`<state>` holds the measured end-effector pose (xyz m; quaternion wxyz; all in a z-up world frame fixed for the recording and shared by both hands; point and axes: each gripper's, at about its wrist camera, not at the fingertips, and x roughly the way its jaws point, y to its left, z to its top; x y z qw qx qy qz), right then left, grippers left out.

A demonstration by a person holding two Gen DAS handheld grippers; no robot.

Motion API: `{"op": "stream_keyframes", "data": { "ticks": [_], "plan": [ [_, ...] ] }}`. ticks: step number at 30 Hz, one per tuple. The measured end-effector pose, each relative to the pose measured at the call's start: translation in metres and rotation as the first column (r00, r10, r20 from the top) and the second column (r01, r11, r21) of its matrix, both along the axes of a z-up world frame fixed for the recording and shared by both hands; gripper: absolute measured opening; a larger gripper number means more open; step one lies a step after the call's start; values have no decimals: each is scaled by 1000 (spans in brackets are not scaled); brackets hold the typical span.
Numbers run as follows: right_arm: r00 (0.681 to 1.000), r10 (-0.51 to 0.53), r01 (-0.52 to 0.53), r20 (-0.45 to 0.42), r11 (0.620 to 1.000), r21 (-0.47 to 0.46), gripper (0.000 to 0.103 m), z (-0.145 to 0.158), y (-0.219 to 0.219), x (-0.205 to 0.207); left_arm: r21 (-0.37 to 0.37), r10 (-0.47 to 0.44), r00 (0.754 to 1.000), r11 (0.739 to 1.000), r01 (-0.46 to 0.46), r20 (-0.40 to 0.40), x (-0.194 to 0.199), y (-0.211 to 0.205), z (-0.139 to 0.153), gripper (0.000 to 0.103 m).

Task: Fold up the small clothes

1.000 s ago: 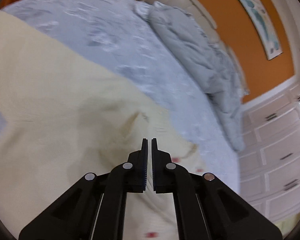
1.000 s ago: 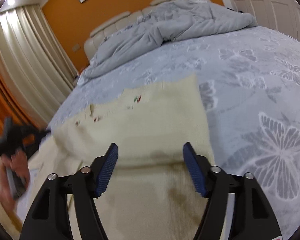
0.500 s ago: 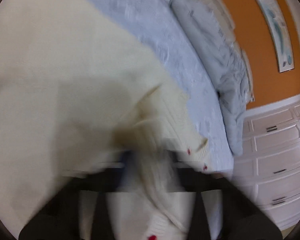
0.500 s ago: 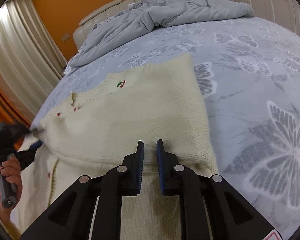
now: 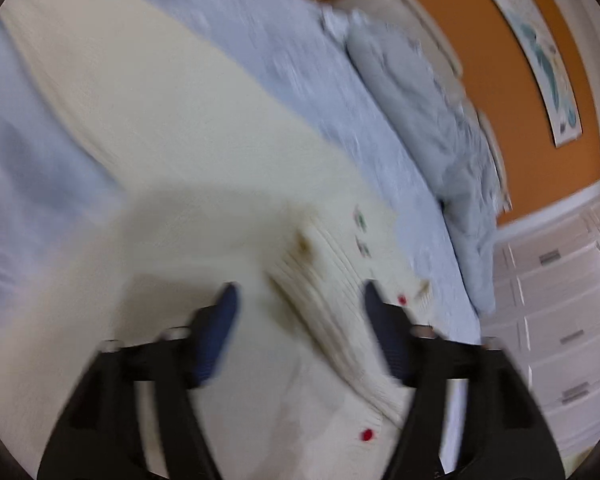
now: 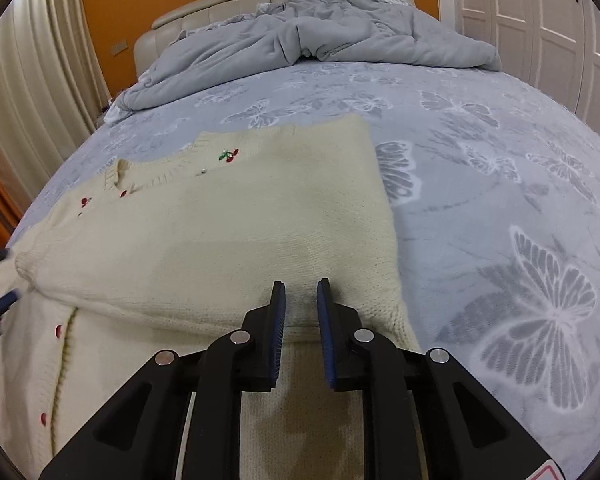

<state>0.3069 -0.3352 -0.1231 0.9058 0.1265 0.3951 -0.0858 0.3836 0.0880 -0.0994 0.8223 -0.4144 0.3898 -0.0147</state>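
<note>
With the left gripper [image 5: 298, 304] spread wide and the right gripper [image 6: 301, 300] slightly parted, both empty, press the cream knitted cherry-embroidered cardigan's [image 6: 228, 232] fold flat on the blue butterfly-print bed [image 6: 500, 184] evenly.

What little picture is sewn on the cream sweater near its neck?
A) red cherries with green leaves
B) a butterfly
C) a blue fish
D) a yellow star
A: the right wrist view shows a pair of red cherries with green leaves stitched on the cream sweater, just below the ribbed neck edge; the butterflies are only on the blue bedsheet.
</note>
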Motion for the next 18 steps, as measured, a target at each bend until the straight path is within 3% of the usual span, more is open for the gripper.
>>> {"op": "stream_keyframes", "data": {
  "ticks": [3, 6, 9, 10, 12, 13, 14, 15, 16, 17, 18],
  "plan": [
    [1000, -1, 1, 7, 1000, 9, 15, -1, -1, -2, 82, 168, 986, 982, -167, -4, -19, 66, 10, 80],
    [1000, -3, 3, 4, 1000, -22, 15, -2, 3, -2, 192, 379, 924, 911, -364, -45, -28, 147, 12, 84],
    [1000, -7, 7, 2, 999, -52, 15, -2, 8, -2, 219, 525, 844, 841, -494, -112, -31, 221, 0, 87],
    [1000, -7, 7, 1, 998, -55, 15, -2, 8, -2, 177, 551, 823, 831, -527, -135, -27, 246, -9, 87],
    [1000, -9, 9, 3, 998, -67, 15, -3, 10, -2, 183, 561, 820, 823, -538, -113, -19, 263, -5, 85],
    [1000, -10, 10, 1, 997, -72, 15, -3, 11, -1, 205, 557, 823, 824, -529, -113, -12, 265, -2, 66],
    [1000, -11, 11, -1, 997, -78, 15, -4, 11, -1, 191, 514, 846, 852, -487, -137, 1, 268, -4, 24],
    [1000, -12, 12, -1, 997, -82, 15, -4, 12, -1, 171, 482, 857, 874, -456, -181, 10, 271, -6, 10],
    [1000, -13, 13, -1, 996, -86, 15, -4, 13, 0, 165, 482, 852, 875, -455, -205, 15, 273, -6, 11],
    [1000, -14, 14, -2, 996, -91, 15, -4, 13, 0, 170, 507, 848, 859, -483, -154, 15, 266, 8, 10],
    [1000, -15, 14, -2, 995, -94, 15, -4, 14, 0, 185, 499, 863, 858, -479, -82, 17, 254, 28, 10]
  ]
}}
